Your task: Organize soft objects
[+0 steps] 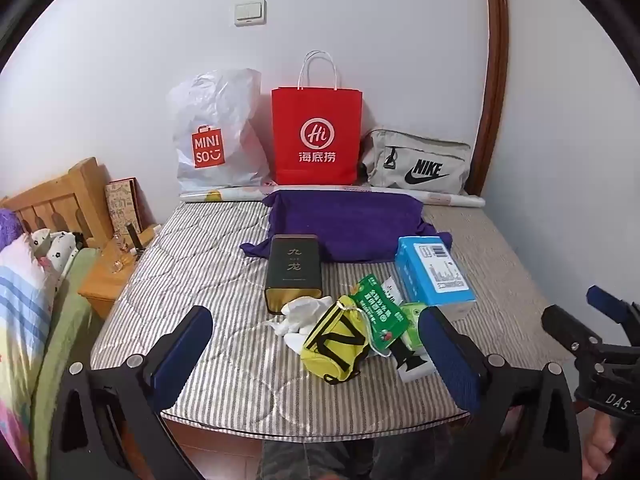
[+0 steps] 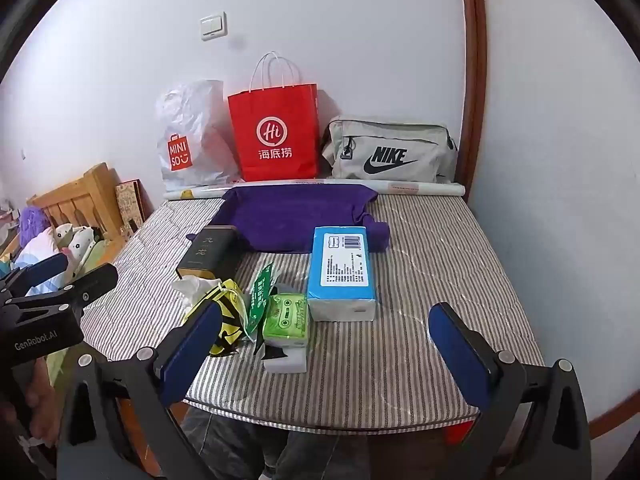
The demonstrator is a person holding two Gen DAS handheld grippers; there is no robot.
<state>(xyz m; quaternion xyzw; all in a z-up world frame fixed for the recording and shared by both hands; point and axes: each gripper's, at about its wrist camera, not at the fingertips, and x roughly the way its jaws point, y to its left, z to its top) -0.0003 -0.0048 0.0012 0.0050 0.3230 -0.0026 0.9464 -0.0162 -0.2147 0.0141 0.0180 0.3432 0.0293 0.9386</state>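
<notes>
both grippers are held side by side at the near edge of a striped mattress (image 1: 168,264), tilted downward toward it. the left gripper (image 1: 316,346) is seen with its blue pads spread wide, and nothing is pressed between them; a part of the hand (image 2: 28,404) that carries it is visible low in the right wrist view. the right gripper (image 2: 324,348) is also fully spread and empty, hanging above the bare striped cover.

the soft things are gathered in a small heap near the front of the mattress: a yellow pouch (image 1: 338,344) with black straps, a white crumpled cloth (image 1: 298,316) touching it, a green packet (image 1: 378,316) leaned over it, and a green tissue pack (image 2: 286,316) just beside. a dark tin (image 1: 294,272) and a blue box (image 1: 434,270) are placed behind the heap, and a purple cloth (image 1: 344,224) is spread further back. three bags are stood against the wall: a white plastic bag (image 1: 218,136), a red paper bag (image 1: 316,136) and a grey nike bag (image 1: 418,164).
</notes>
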